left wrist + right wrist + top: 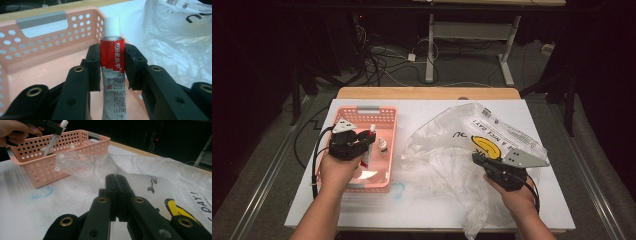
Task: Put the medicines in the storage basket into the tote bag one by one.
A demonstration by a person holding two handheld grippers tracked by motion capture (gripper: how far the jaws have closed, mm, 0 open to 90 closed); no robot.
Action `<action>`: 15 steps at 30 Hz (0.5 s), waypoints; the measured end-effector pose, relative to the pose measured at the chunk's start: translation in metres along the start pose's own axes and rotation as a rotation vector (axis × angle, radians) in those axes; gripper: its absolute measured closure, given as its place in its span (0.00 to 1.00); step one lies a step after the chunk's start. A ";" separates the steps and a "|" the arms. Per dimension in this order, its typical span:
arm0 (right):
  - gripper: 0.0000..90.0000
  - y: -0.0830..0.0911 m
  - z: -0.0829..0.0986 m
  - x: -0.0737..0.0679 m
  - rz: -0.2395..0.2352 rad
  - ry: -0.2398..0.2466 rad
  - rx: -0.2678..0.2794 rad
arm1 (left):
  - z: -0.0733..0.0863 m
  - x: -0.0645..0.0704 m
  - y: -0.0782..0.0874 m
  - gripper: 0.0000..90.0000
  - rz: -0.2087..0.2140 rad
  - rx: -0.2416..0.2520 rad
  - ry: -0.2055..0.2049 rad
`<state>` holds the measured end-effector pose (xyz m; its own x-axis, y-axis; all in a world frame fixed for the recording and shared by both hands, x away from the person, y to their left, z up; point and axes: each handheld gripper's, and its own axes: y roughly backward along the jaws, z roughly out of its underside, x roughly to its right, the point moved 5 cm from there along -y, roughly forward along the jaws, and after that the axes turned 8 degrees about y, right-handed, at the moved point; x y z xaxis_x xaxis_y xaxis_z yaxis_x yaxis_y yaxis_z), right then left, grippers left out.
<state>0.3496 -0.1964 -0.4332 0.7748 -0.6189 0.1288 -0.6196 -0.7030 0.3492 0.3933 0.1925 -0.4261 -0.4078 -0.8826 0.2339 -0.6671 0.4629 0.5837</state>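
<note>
A red and silver ointment tube (111, 60) with a white cap stands upright between the jaws of my left gripper (112, 63), which is shut on it. In the high view that gripper (366, 143) holds the tube (371, 134) above the pink perforated basket (384, 116) at the left. My right gripper (480, 159) is shut on a fold of the clear plastic bag (447, 140), which has black lettering and a yellow mark. In the right gripper view its jaws (116, 180) stand pressed together with the bag film (82, 165) lifted at their tips.
A small white bottle (382, 145) lies inside the basket. The white table cover (427, 207) carries a faint blue ring stain (398, 192) near the basket's front corner. Crumpled bag film hangs over the front edge at the right. Cables and a desk frame lie on the floor beyond.
</note>
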 end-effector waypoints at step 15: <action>1.00 0.002 -0.001 0.001 0.004 0.001 0.008 | 0.005 0.032 0.029 0.74 0.091 0.068 -0.038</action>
<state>0.3492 -0.1976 -0.4312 0.7726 -0.6212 0.1314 -0.6235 -0.7033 0.3413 0.3574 0.1780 -0.4056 -0.4908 -0.8337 0.2533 -0.6665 0.5464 0.5072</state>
